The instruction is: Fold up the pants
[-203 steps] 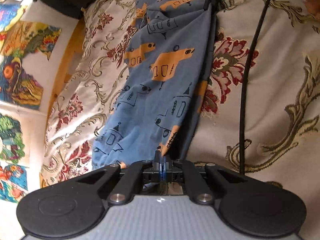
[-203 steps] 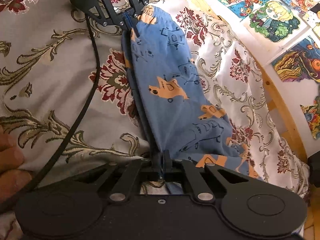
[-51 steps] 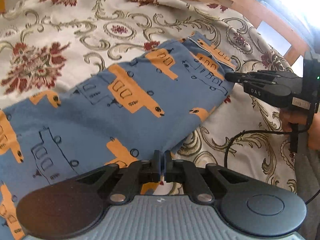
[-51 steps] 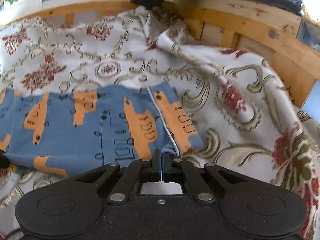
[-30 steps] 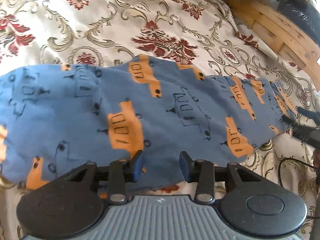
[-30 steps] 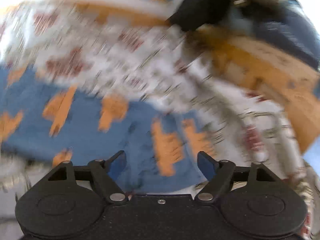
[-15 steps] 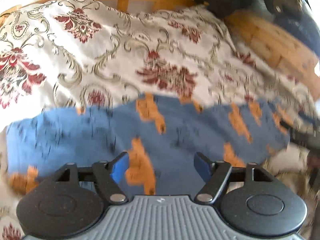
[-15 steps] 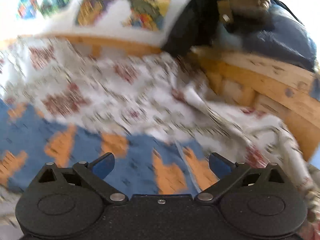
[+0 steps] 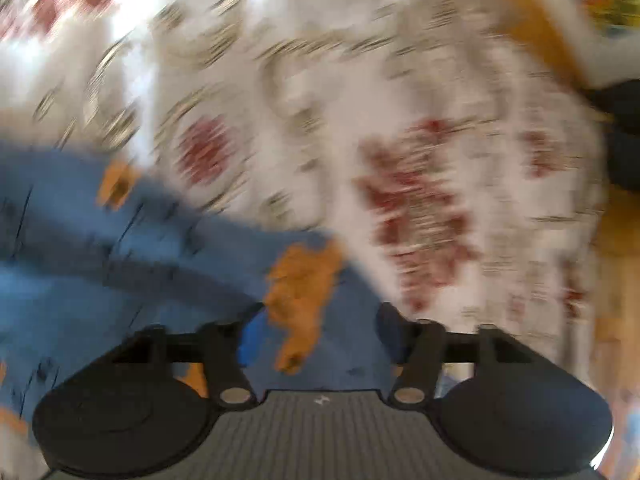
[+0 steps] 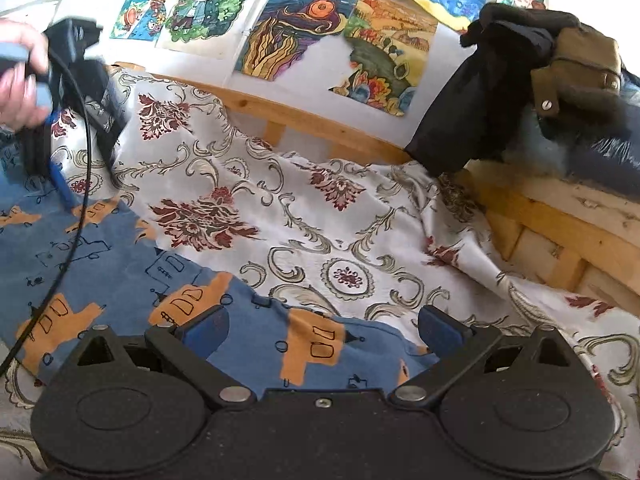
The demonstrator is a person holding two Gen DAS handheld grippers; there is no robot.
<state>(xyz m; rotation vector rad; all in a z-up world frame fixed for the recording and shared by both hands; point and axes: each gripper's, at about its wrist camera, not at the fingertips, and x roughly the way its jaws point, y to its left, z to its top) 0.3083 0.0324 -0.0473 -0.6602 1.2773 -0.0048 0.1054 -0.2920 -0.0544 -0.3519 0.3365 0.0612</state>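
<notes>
Low in the frame, the right gripper (image 10: 320, 330) gapes wide, empty, over the blue cotton pants with orange prints (image 10: 112, 276) on the floral bedspread (image 10: 320, 208); upper left, the left gripper (image 10: 82, 128), also spread.

Blue, orange-printed pants (image 10: 120, 280) on red-floral cream bedspread (image 10: 304, 216).

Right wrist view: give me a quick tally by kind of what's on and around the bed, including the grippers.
Pants: 1
Bedspread: 1
Grippers: 2, right gripper and left gripper, both open
Hand: 1
Wall drawings, such as the swirly one: at least 6, some cut off at the top
Dark jacket: 1
Total: at least 12
</notes>
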